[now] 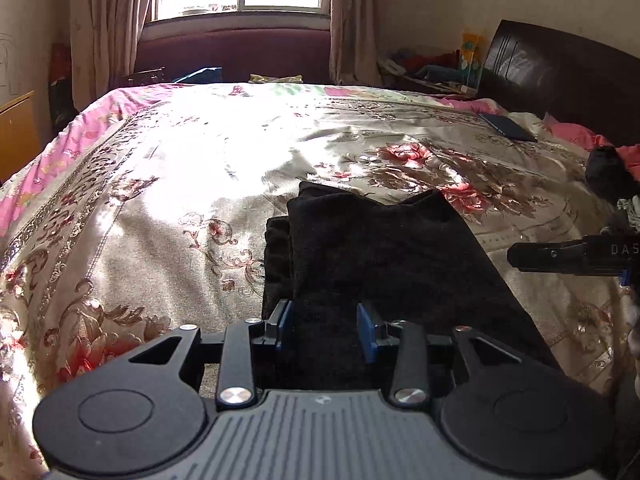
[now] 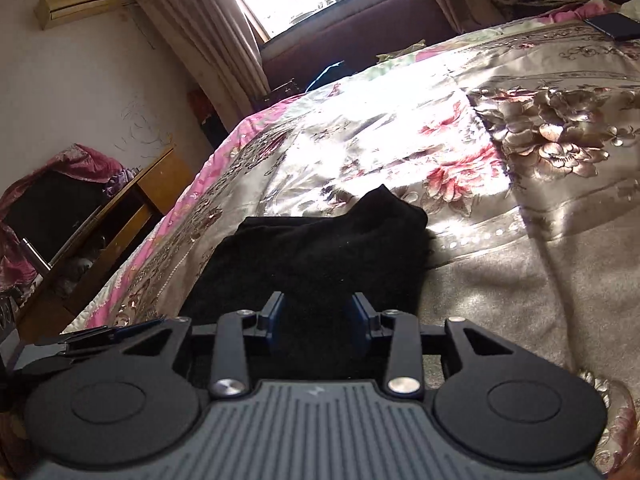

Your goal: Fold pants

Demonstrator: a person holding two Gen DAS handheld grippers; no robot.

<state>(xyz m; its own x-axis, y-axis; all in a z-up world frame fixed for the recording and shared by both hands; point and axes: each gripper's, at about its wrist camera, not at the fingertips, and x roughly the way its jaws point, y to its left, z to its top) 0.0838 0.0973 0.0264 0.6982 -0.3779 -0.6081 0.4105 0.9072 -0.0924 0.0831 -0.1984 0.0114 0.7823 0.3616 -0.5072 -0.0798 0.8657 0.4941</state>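
Note:
The black pants (image 1: 372, 256) lie folded in a layered bundle on the floral bedspread (image 1: 180, 184). They also show in the right wrist view (image 2: 320, 256). My left gripper (image 1: 326, 330) is open, its blue pads just over the near edge of the pants, holding nothing. My right gripper (image 2: 318, 322) is open too, over the near end of the bundle. The right gripper shows in the left wrist view (image 1: 576, 258) at the right edge. The left gripper shows at the left of the right wrist view (image 2: 92, 338).
A dark phone (image 1: 508, 126) lies on the bed near the dark headboard (image 1: 560, 76). Dark clothing (image 1: 608, 172) and pink bedding sit at the far right. A wooden desk (image 2: 132, 204) stands left of the bed. A window with curtains is beyond.

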